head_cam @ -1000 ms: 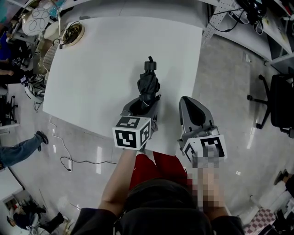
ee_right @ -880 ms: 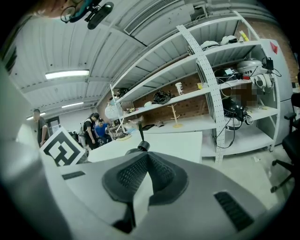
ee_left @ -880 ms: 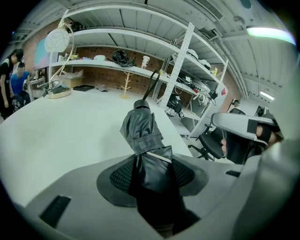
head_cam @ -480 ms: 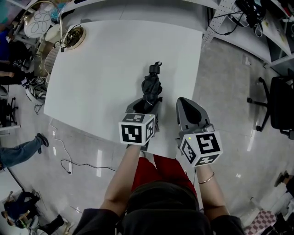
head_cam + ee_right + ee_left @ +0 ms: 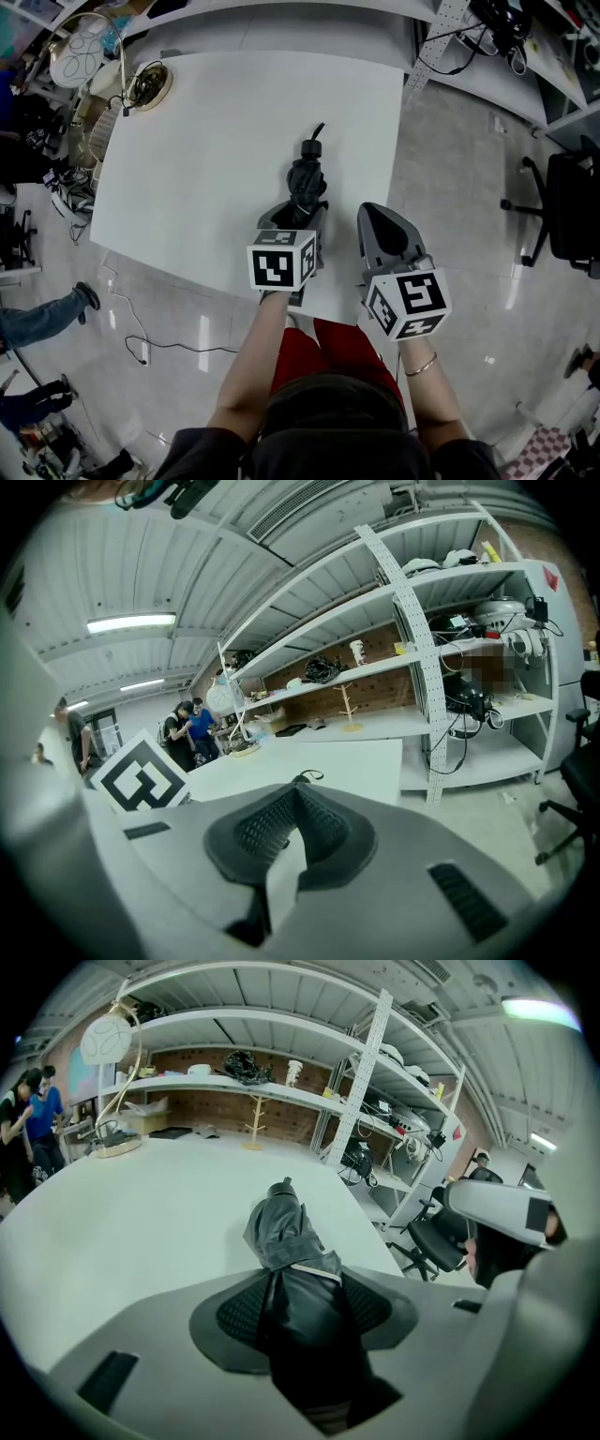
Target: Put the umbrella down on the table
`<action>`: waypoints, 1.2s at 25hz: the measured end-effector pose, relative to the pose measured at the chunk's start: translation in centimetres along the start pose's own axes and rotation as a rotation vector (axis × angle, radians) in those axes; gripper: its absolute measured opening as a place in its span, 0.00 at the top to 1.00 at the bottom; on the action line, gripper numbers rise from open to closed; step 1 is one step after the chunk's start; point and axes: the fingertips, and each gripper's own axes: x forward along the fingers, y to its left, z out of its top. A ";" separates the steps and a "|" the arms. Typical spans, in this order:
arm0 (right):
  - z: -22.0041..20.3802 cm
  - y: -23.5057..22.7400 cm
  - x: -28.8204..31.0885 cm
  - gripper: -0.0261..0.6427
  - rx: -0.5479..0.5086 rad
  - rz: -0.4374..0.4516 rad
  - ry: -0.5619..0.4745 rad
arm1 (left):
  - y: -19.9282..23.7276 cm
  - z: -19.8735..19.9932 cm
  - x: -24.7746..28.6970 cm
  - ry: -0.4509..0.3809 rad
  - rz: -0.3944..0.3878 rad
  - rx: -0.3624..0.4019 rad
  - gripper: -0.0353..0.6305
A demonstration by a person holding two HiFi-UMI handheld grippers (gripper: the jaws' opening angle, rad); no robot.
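Note:
A folded black umbrella (image 5: 305,181) lies on the white table (image 5: 216,122), its strap end pointing away from me. My left gripper (image 5: 292,218) is at its near end and its jaws are opening. The umbrella (image 5: 284,1238) is still between the pads (image 5: 234,1314), with the table (image 5: 112,1213) under it. My right gripper (image 5: 384,225) hovers just right of the umbrella over the table's near right corner. It is shut with nothing between its pads (image 5: 258,829). Over this gripper only the umbrella's strap loop (image 5: 307,776) shows.
A lamp with a round brass base (image 5: 148,80) stands at the table's far left corner. The table's near edge runs just under both grippers. A black office chair (image 5: 572,206) is on the floor to the right. Shelving (image 5: 281,1091) lines the back, and people stand at the left.
The umbrella's far end has swung slightly to the right and lies flatter on the table. Both grippers have stayed about where they were.

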 end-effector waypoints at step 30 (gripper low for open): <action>4.3 3.7 -6.5 0.94 -0.032 -0.082 -0.166 | -0.1 6.1 -9.8 -0.465 0.003 0.114 0.72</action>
